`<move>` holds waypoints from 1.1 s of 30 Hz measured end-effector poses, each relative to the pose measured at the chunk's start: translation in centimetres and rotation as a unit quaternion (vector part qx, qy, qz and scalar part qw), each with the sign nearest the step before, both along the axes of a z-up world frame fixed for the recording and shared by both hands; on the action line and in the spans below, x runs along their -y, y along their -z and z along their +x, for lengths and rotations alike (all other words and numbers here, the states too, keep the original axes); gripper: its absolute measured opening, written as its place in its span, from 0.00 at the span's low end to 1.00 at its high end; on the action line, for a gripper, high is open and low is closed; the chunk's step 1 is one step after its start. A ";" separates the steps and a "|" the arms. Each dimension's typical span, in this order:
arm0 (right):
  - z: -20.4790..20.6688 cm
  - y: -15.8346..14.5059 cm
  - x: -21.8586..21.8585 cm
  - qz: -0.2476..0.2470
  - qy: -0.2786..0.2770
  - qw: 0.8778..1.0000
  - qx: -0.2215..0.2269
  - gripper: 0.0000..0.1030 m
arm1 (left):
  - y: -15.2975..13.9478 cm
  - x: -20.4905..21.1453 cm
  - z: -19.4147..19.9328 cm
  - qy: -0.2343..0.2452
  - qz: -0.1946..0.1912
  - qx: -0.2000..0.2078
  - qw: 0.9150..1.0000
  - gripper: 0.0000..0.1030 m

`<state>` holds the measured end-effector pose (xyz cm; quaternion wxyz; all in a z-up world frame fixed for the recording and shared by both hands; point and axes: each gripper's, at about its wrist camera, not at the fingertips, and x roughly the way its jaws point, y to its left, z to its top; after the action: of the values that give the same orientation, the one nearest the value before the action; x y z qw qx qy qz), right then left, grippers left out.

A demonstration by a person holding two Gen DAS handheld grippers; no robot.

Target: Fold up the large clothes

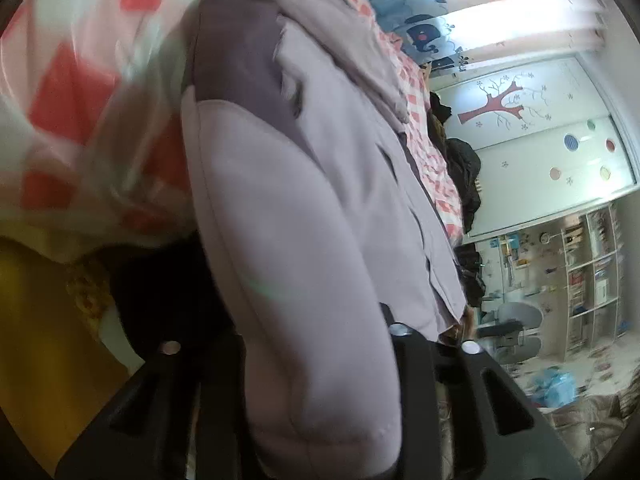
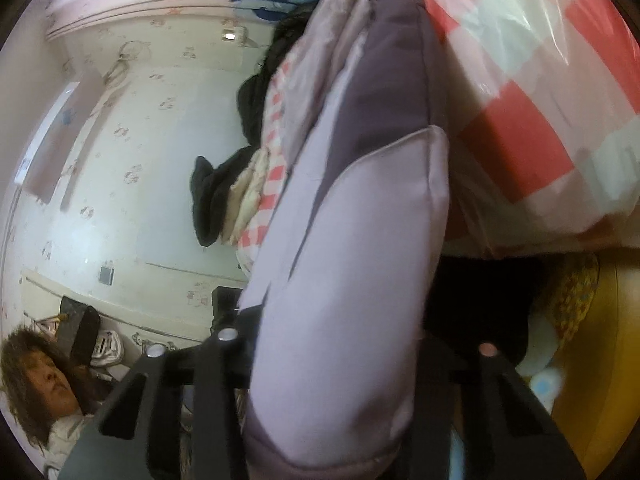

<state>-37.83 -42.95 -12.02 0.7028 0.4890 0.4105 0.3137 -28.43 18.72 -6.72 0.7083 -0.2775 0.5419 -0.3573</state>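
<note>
A: Lilac garment (image 1: 304,240), with its darker purple panel, is gripped at one edge by the left tool (image 1: 320,360); the cloth is pinched between closed jaws and runs away ahead of it over the pink checked bedding (image 1: 72,92).

B: And the right tool (image 2: 332,360)?

A: Closed on a thick fold of the same garment (image 2: 352,240), which passes between its fingers and stretches forward from it.

B: Which step is judged to be in hand?

A: The garment is held at two points, so a fold is probably being carried over.

B: What is called for next?

A: Both edges should be brought across together, laid flat on the bedding, and only then released.
</note>
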 end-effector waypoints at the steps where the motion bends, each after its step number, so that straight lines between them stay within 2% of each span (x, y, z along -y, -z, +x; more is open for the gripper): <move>1: -0.2 -0.3 0.0 0.000 -0.001 1.000 0.007 0.35 | -0.7 0.0 -0.3 0.004 0.004 0.011 1.000 0.17; 4: -0.6 -1.5 0.1 0.010 -0.011 1.000 0.028 0.35 | -2.8 -0.4 -1.3 0.026 -0.004 0.038 0.999 0.16; 5: -0.7 -1.7 0.2 0.010 -0.014 0.999 0.029 0.37 | -2.7 -0.4 -1.4 0.038 0.000 0.036 0.999 0.19; 7: -0.7 -1.1 0.3 0.012 -0.022 1.000 0.011 0.51 | -1.4 -0.7 -1.1 0.045 0.015 0.016 0.999 0.35; 8: -0.6 -0.5 0.5 0.013 -0.023 1.000 -0.001 0.66 | -0.5 -1.0 -0.8 0.034 0.022 0.000 0.999 0.57; 9: -0.6 0.0 0.6 0.012 -0.022 1.000 -0.010 0.70 | 0.3 -1.6 -0.7 0.019 0.027 -0.013 0.999 0.72; 10: -0.6 0.8 0.8 0.012 -0.019 0.999 -0.024 0.70 | 0.9 -2.2 -0.6 0.003 0.023 -0.024 0.999 0.76; 12: -0.6 2.0 1.2 0.023 -0.014 0.999 -0.044 0.70 | 1.8 -3.5 -0.7 -0.020 0.005 -0.036 0.999 0.78; 15: -0.9 2.8 2.4 0.009 0.008 0.998 -0.062 0.70 | 0.8 -5.3 -1.1 -0.049 0.019 -0.016 0.999 0.80; 18: -0.9 1.0 4.5 -0.037 0.047 0.996 -0.063 0.70 | -0.7 -8.3 -0.3 -0.094 0.044 -0.008 0.995 0.85; 20: 0.1 -1.7 6.3 -0.107 0.091 0.988 -0.061 0.71 | -1.7 -9.8 0.8 -0.131 0.083 -0.002 0.988 0.86; 22: 2.2 -4.6 6.7 -0.147 0.100 0.983 -0.039 0.72 | -2.3 -10.0 2.1 -0.139 0.084 -0.001 0.987 0.86; 23: 3.6 -6.1 6.7 -0.160 0.106 0.981 -0.024 0.76 | -2.2 -9.4 3.2 -0.135 0.082 -0.006 0.987 0.86; 25: 7.6 -8.7 5.9 -0.168 0.108 0.980 0.008 0.77 | -1.6 -7.9 4.3 -0.121 0.091 -0.007 0.989 0.86; 27: 13.0 -10.5 4.3 -0.182 0.104 0.977 0.030 0.81 | -0.5 -6.3 5.2 -0.102 0.096 -0.017 0.990 0.86; 30: 20.0 -11.1 2.0 -0.230 0.100 0.968 0.027 0.81 | 1.1 -3.8 6.1 -0.074 0.100 -0.035 0.992 0.86; 33: 27.6 -8.9 0.5 -0.256 0.112 0.960 -0.012 0.81 | 2.3 -1.9 5.9 -0.058 0.114 -0.043 0.991 0.86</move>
<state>-10.24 -43.49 -3.08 0.8299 0.3395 0.4285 0.1115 -22.48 20.63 -9.06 0.7308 -0.2410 0.5923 -0.2386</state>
